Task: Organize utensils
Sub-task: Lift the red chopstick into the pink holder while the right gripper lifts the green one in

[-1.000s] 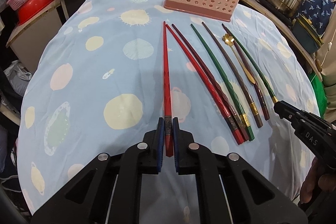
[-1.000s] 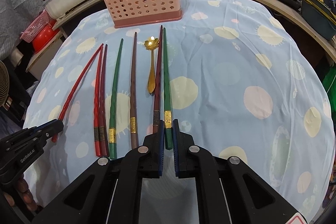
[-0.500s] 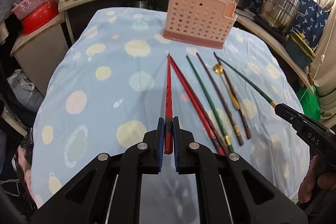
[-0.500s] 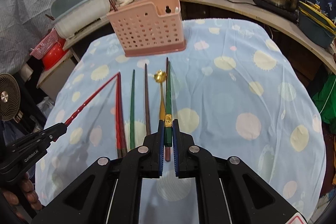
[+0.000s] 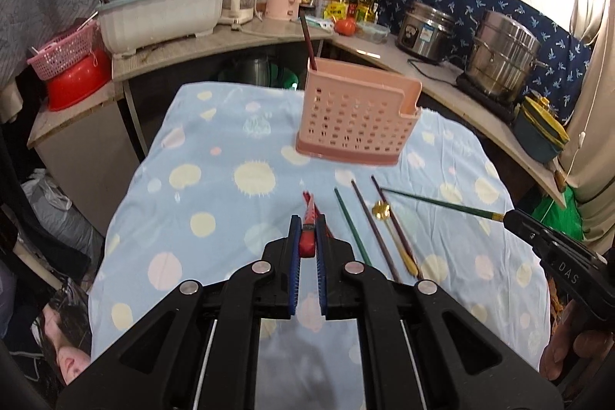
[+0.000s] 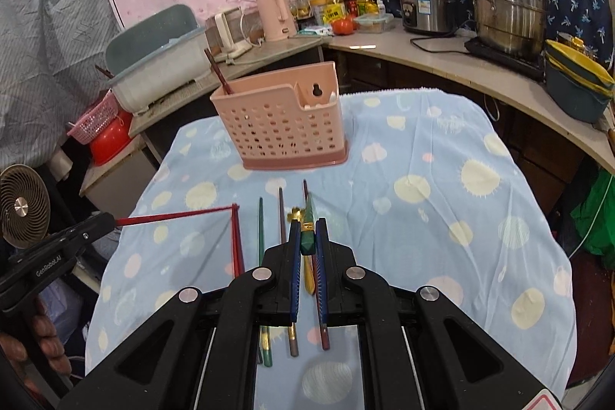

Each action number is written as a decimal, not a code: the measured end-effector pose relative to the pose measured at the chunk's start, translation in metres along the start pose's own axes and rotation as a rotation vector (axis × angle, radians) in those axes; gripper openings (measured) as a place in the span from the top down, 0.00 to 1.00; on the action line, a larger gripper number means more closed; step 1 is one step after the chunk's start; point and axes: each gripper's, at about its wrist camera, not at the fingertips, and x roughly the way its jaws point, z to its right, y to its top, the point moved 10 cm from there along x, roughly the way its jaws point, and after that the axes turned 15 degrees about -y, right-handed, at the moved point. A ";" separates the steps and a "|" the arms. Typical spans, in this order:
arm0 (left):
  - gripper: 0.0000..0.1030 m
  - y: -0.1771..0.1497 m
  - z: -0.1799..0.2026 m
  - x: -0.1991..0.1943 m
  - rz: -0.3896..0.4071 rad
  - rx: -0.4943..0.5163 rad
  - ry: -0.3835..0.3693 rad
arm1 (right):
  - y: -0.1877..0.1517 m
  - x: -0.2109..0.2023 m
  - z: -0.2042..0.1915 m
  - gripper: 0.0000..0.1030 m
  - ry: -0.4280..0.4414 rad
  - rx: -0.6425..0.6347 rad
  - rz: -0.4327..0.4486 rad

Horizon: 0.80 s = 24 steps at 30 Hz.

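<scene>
Counter (image 5: 200,179) under a blue spotted cloth, pink perforated utensil holder (image 5: 355,118) upright at its far middle, one dark chopstick already standing in its left end. Loose on the cloth between holder and grippers: a green chopstick, two brown ones, a second red chopstick (image 6: 237,248), a gold spoon (image 5: 396,237).

Left gripper (image 5: 307,241): fingers clamped on the butt of the red chopstick (image 5: 308,218), tip raised off the cloth and pointing toward the holder. Right gripper (image 6: 308,244): fingers clamped on the butt of the green chopstick (image 6: 308,221), likewise lifted, tip forward.

Step in hand, as judged: carry both sticks to the holder and drop them in. To do it well: raise each well above the rim, swing the tip down so the stick goes near vertical, aim for the open main compartment, not the small right pocket. Keep the two tips apart so they don't cross; go one at a time if crowded. Grip is at the very end, so the stick may pivot. Release only once the tip is inside.
</scene>
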 end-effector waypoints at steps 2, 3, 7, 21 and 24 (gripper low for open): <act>0.93 0.012 0.001 -0.002 0.019 0.007 0.001 | 0.011 -0.003 0.000 0.93 -0.001 0.002 0.020; 0.93 0.017 0.001 -0.002 0.025 0.011 0.003 | 0.016 -0.004 0.000 0.93 -0.003 0.002 0.029; 0.93 0.035 0.002 -0.002 0.048 0.026 0.008 | 0.035 -0.007 0.002 0.93 -0.010 0.010 0.060; 0.93 0.107 0.013 -0.004 0.120 0.090 0.011 | 0.096 -0.005 0.001 0.93 -0.012 0.029 0.127; 0.93 0.124 0.017 -0.006 0.140 0.106 0.008 | 0.115 -0.009 0.000 0.93 -0.017 0.030 0.158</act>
